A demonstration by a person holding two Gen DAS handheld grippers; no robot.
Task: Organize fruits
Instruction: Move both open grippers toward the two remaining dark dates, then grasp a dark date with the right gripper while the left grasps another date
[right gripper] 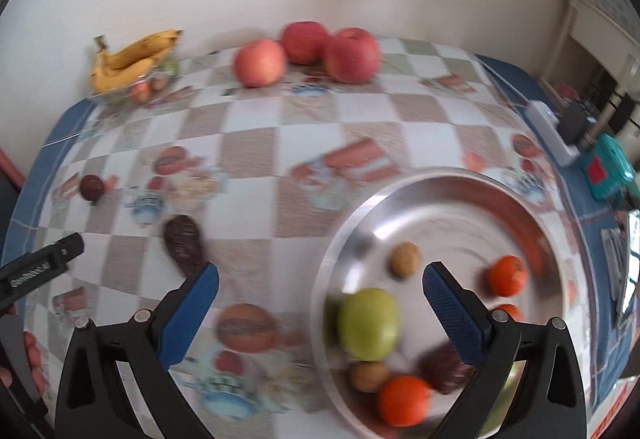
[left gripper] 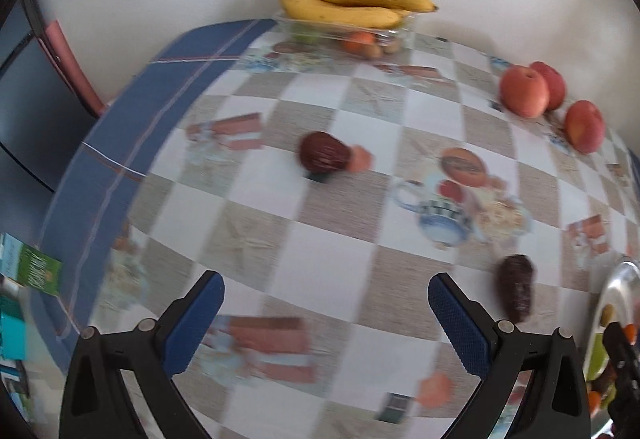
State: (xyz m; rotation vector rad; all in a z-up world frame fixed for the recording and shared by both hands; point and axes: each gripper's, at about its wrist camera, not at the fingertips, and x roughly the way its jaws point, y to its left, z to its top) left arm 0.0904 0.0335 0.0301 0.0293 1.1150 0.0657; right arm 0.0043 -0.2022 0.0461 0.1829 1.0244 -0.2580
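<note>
Table (right gripper: 312, 143) covered by a checkered cloth printed with food motifs and bordered in blue. Lying directly on it: three red apples (right gripper: 308, 53) grouped near the far edge by the wall; a clear tray (left gripper: 348, 33) in the far corner, topped by a bunch of bananas (left gripper: 352, 1); two dark brown fruits, one (left gripper: 323, 153) mid-table, the other (left gripper: 516, 287) just beside a round metal plate (right gripper: 448, 191) holding small fruits; a white power strip (right gripper: 550, 133) at the right edge.
</note>
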